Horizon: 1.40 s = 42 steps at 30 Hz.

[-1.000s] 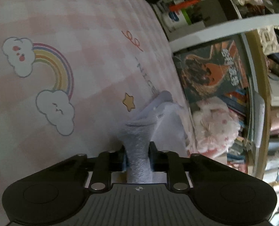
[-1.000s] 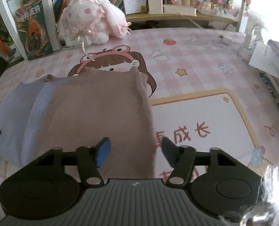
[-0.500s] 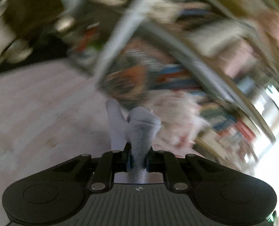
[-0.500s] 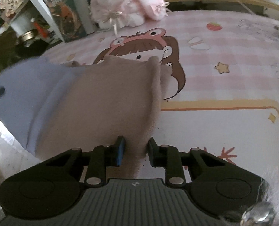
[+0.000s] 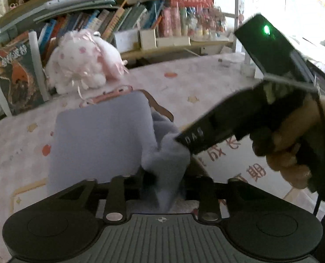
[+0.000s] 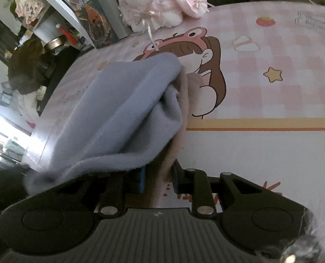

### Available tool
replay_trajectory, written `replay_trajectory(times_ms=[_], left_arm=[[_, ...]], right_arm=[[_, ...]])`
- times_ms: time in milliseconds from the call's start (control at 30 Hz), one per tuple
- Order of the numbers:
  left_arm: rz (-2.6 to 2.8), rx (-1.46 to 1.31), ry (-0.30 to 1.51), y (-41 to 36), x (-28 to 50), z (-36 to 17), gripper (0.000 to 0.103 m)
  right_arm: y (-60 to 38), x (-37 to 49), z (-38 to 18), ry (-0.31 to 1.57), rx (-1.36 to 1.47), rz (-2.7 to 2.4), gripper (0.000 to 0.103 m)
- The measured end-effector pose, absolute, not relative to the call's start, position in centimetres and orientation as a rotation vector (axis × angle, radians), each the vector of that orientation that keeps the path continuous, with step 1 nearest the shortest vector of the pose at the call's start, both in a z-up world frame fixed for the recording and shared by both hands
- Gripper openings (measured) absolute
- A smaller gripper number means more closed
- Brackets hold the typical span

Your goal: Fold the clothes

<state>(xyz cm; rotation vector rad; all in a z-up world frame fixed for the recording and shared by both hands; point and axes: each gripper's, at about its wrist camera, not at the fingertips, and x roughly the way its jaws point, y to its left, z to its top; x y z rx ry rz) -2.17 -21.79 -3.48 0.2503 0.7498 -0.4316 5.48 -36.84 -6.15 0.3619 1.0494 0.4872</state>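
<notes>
1. While both claws pinch cloth at the bottom of their frames, the left claw (image 5: 162, 182) is pressed together on a bunched blue corner of the garment (image 5: 101, 135).
2. Likewise the right claw (image 6: 158, 177) nips its beige edge, blue fleece draped over at centre left.
3. Held so, the corners look brought together for a fold above the pink counter (image 6: 272, 83).
4. Farther up sits a plush toy (image 5: 83, 65) before bookshelves (image 5: 140, 15).

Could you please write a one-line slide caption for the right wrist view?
Right hand-held gripper shut on a two-tone blue and beige cloth, lifting it above the pink cartoon table cover.
</notes>
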Motion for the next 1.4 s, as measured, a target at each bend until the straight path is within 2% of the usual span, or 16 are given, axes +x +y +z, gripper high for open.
replay_trajectory(times_ms=[100, 467, 567, 667, 867, 967, 1100, 1400], left_arm=[[-0.445, 0.230, 0.754, -22.0, -2.3, -3.3, 0.050], [-0.416, 0.064, 0.725, -20.0, -3.7, -0.1, 0.051], [-0.414, 0.018, 0.667, -18.9, -4.6, 1.3, 0.057], [-0.366, -0.053, 0.608, -17.1, -4.6, 1.8, 0.057], [-0.218, -0.228, 0.627, -12.4, -2.9, 0.3, 0.052], [-0.226, -0.182, 0.703, -12.6, -1.9, -1.9, 0.043], [-0.234, -0.120, 0.733, -13.4, -2.0, -4.0, 0.043], [-0.233, -0.148, 0.744, -13.0, -2.6, -4.1, 0.044]], right_arm=[[-37.3, 5.2, -5.8, 1.048, 0.353, 0.488, 0.027], [-38.3, 4.4, -4.3, 1.006, 0.285, 0.496, 0.032], [-38.4, 4.4, -4.1, 1.002, 0.282, 0.498, 0.032], [-38.6, 4.3, -4.0, 1.005, 0.287, 0.498, 0.032], [-40.3, 3.9, -3.4, 1.009, 0.358, 0.511, 0.051], [-40.6, 4.0, -3.1, 0.994, 0.391, 0.562, 0.058], [-40.5, 4.7, -3.3, 1.011, 0.492, 0.611, 0.058], [-40.5, 5.9, -3.6, 0.990, 0.698, 0.693, 0.058]])
